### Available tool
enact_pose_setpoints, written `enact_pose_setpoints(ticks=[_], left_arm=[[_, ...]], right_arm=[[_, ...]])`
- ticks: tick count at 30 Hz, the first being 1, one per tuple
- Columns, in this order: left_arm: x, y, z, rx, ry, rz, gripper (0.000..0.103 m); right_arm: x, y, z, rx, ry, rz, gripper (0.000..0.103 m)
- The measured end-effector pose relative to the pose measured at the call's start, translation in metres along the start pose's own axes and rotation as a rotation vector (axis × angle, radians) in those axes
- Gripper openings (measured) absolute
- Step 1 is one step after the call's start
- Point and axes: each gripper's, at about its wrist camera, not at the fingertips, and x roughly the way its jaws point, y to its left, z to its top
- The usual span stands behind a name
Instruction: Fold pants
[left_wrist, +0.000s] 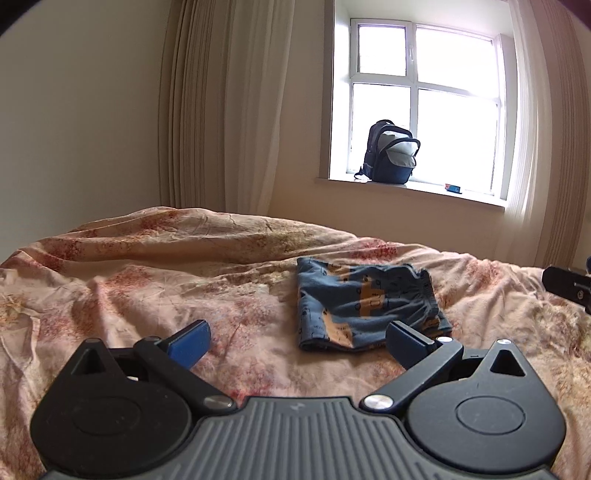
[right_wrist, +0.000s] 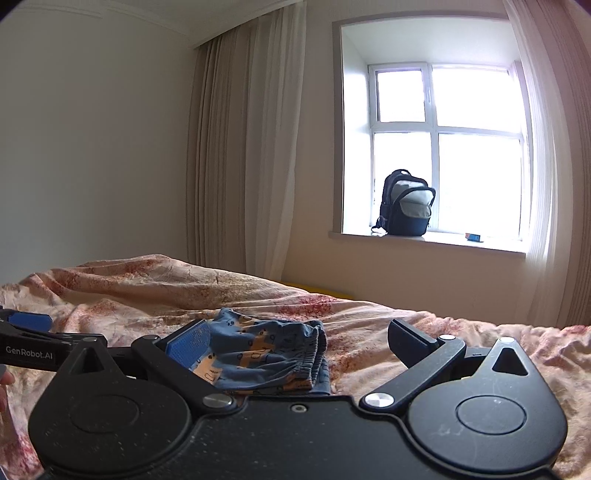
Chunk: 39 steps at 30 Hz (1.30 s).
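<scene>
Where "GenRobot.AI" reads on the left gripper (right_wrist: 26, 325), left of the pants (left_wrist: 365, 304), its jaws gape; pants lie folded on the bedspread (left_wrist: 147, 280); right gripper (right_wrist: 299, 349) over them, jaws apart, nothing held; backpack (left_wrist: 391, 153) beyond on windowsill

Left wrist view: low over bed (left_wrist: 147, 280), faces window (left_wrist: 424, 103), pants (left_wrist: 365, 302) near, ahead-right. Right wrist view: lower, closer, pants (right_wrist: 266, 350) just ahead; same facing. Shared: bed, pants, window, backpack (right_wrist: 406, 205), curtain (right_wrist: 240, 147).
</scene>
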Motion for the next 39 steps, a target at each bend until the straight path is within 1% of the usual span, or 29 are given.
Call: enact_pose_setpoints(ticks=[2, 5, 8, 10, 14, 17, 20, 22, 25, 32, 39], left_arm=[[-0.003, -0.001, -0.009, 0.0, 0.004, 0.017, 0.103], [-0.004, -0.001, -0.021, -0.006, 0.02, 0.023, 0.103], [0.0, -0.002, -0.024, -0.002, 0.045, 0.025, 0.103], [0.002, -0.003, -0.025, 0.001, 0.046, 0.018, 0.103], [0.006, -0.004, -0.03, 0.008, 0.042, 0.013, 0.103], [0.013, -0.004, -0.036, 0.008, 0.041, 0.017, 0.103], [0.022, -0.006, -0.042, 0.023, 0.064, 0.023, 0.103], [0.028, -0.008, -0.045, 0.042, 0.085, 0.027, 0.103], [0.031, -0.011, -0.047, 0.06, 0.092, 0.023, 0.103], [0.031, -0.013, -0.048, 0.071, 0.1, 0.02, 0.103], [0.029, -0.01, -0.046, 0.053, 0.099, 0.026, 0.103]], right_arm=[[-0.006, 0.002, -0.005, -0.025, -0.01, -0.006, 0.102], [-0.01, 0.005, -0.011, -0.025, 0.018, -0.018, 0.103], [-0.009, 0.005, -0.015, 0.0, 0.047, -0.02, 0.103], [-0.009, 0.005, -0.018, 0.001, 0.051, -0.028, 0.103], [-0.004, 0.003, -0.025, 0.006, 0.054, -0.074, 0.103], [0.007, -0.003, -0.037, 0.021, 0.109, -0.105, 0.102], [0.019, -0.012, -0.046, 0.064, 0.163, -0.111, 0.103], [0.025, -0.016, -0.05, 0.091, 0.183, -0.121, 0.103], [0.03, -0.02, -0.052, 0.105, 0.203, -0.132, 0.103], [0.033, -0.016, -0.055, 0.078, 0.246, -0.106, 0.103], [0.031, -0.014, -0.053, 0.061, 0.246, -0.098, 0.102]])
